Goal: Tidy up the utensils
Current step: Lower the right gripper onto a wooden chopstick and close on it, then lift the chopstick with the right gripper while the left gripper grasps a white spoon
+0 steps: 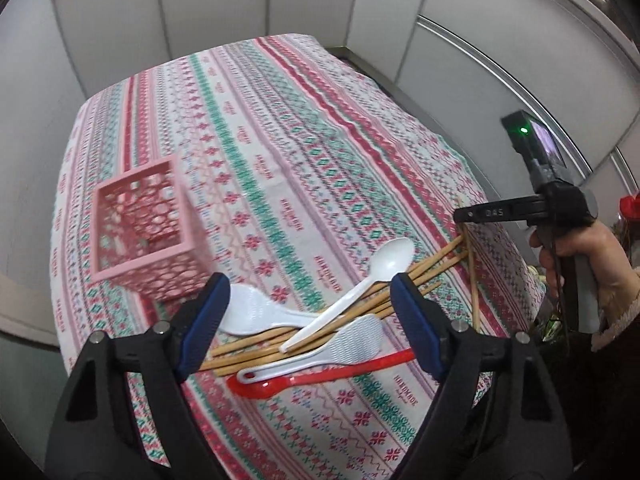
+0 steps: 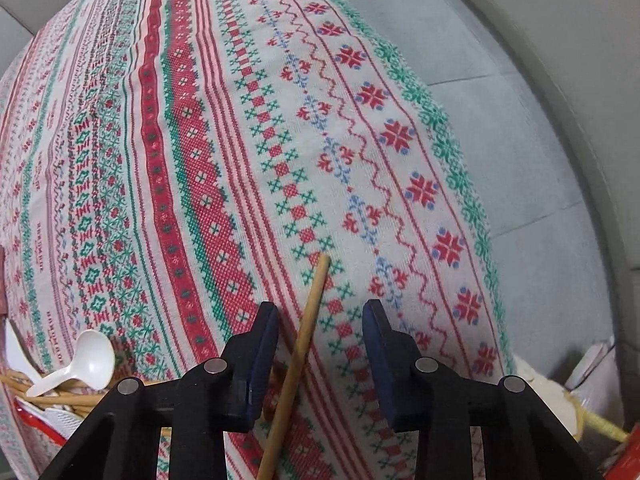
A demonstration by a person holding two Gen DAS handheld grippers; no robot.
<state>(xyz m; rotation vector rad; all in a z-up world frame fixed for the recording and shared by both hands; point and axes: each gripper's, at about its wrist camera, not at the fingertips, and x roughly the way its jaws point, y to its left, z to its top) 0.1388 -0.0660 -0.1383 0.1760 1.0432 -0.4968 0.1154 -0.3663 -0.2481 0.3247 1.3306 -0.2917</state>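
A pile of utensils lies on the patterned tablecloth: a white spoon, two white rice paddles, a red spoon and several wooden chopsticks. My left gripper hovers open above the pile, touching nothing. An empty pink lattice basket stands to the left of the pile. My right gripper points down at the table's right edge. One chopstick passes between its blue pads, nearer the left pad, with gaps on both sides. The white spoon shows at lower left.
The cloth hangs over the table's right edge above a grey floor. White bags sit on the floor at lower right. Grey wall panels close in behind the table. A hand holds the right gripper's handle.
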